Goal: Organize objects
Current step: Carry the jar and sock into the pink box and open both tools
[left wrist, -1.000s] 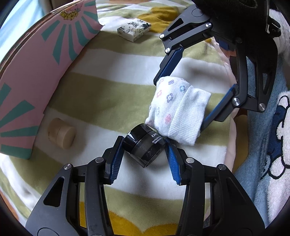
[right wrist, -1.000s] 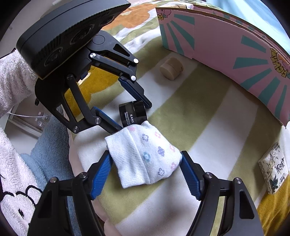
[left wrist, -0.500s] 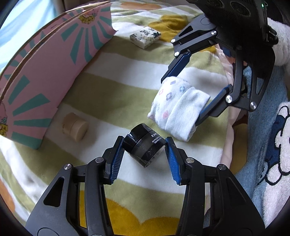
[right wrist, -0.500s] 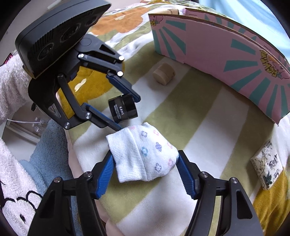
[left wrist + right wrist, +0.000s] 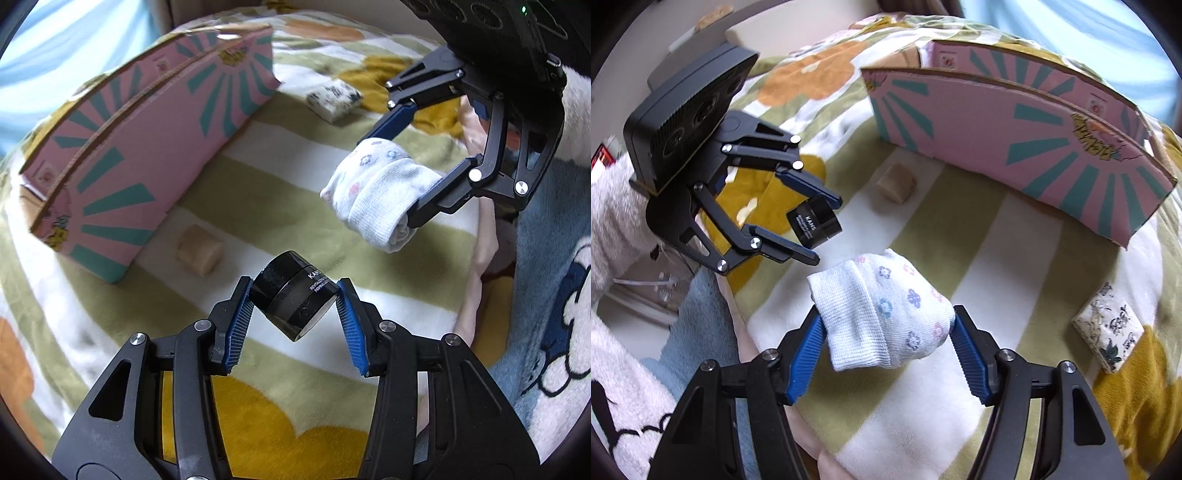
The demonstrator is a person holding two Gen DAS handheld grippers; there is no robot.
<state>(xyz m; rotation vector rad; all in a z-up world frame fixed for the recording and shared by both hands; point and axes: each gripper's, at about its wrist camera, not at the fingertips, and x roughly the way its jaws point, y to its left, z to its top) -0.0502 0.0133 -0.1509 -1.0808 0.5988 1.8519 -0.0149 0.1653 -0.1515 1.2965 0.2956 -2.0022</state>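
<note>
Bright, soft daylight in both views; pale blue curtain (image 5: 55, 40) at top glows, slightly overexposed. Shadows faint and diffuse on striped blanket (image 5: 258, 192). Small glare spot on top edge of pink box (image 5: 225, 37). Strong fisheye bending: straight box walls curve, dark vignette fills corners. Motion blur smears patterned tile (image 5: 334, 99) and beige cylinder (image 5: 199, 249) in left view; black jar (image 5: 295, 299) between left gripper (image 5: 294, 295) pads stays sharp. Right view crisper, edges soft.

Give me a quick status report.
Left gripper shut on black jar. Right gripper shut on rolled sock. Pink box ahead, path clear.
</note>
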